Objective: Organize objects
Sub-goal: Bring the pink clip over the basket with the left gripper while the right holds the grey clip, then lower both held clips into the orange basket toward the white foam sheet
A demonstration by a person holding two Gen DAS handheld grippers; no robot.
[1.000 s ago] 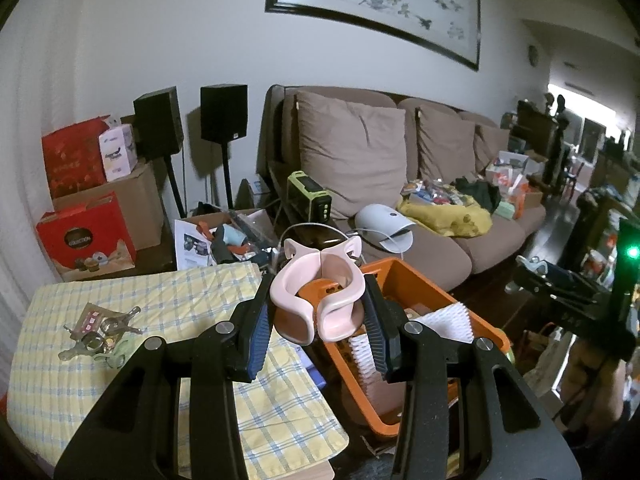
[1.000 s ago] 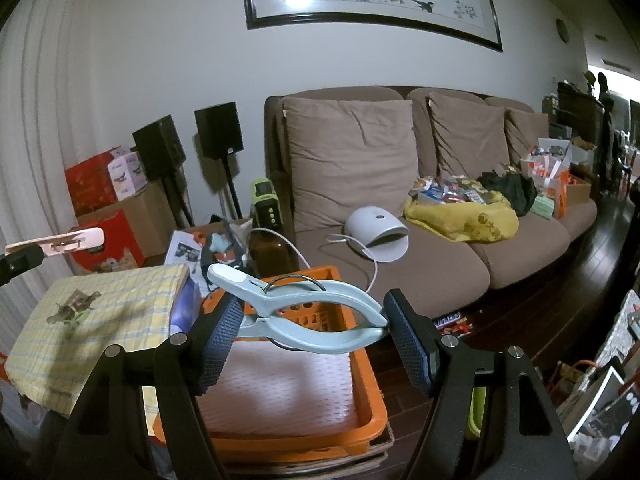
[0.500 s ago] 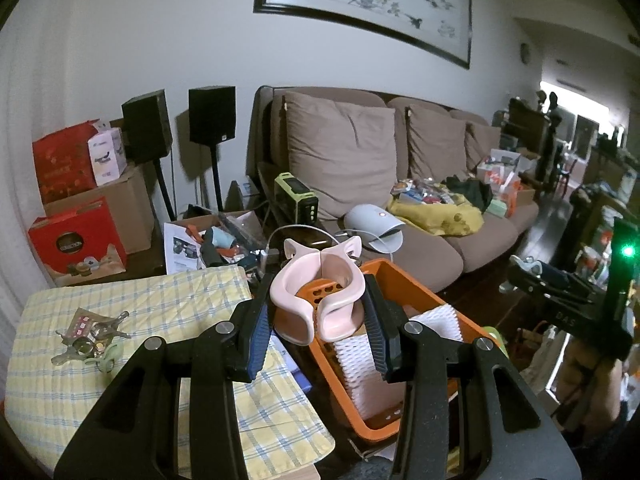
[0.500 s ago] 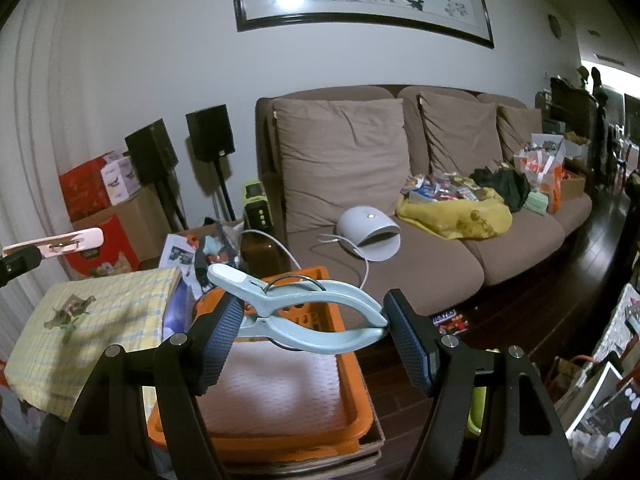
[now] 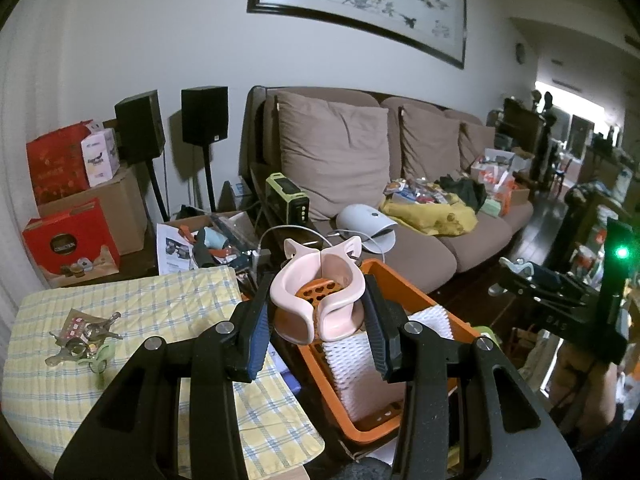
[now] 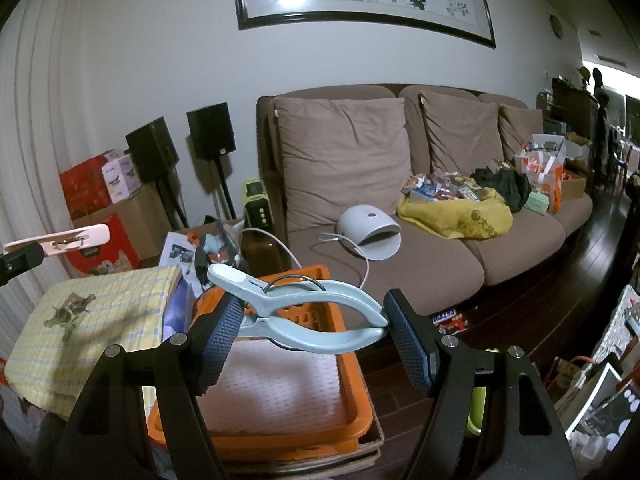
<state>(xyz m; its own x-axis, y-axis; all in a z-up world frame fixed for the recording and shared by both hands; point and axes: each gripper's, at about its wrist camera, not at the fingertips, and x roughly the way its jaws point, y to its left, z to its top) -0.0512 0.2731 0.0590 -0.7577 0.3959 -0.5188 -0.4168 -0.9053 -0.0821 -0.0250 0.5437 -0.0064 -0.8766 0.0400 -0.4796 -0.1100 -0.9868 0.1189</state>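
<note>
Both grippers grip clips above the orange basket (image 6: 352, 400): left gripper (image 5: 316, 320) narrowly on a pink clip (image 5: 320, 300), right gripper (image 6: 316, 332) widely on a blue clip (image 6: 312, 316), with bare floor at 3 o'clock.

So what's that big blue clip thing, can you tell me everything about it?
It is a pale blue clothespin-style clamp that looks like smooth plastic, with a wire spring ring showing near its middle. It lies sideways, held by its ends between the right gripper's fingers: the paler tip points up and to the left, while the two long curved handles reach across to the other finger. It hangs in the air above the orange basket, touching nothing else.
</note>
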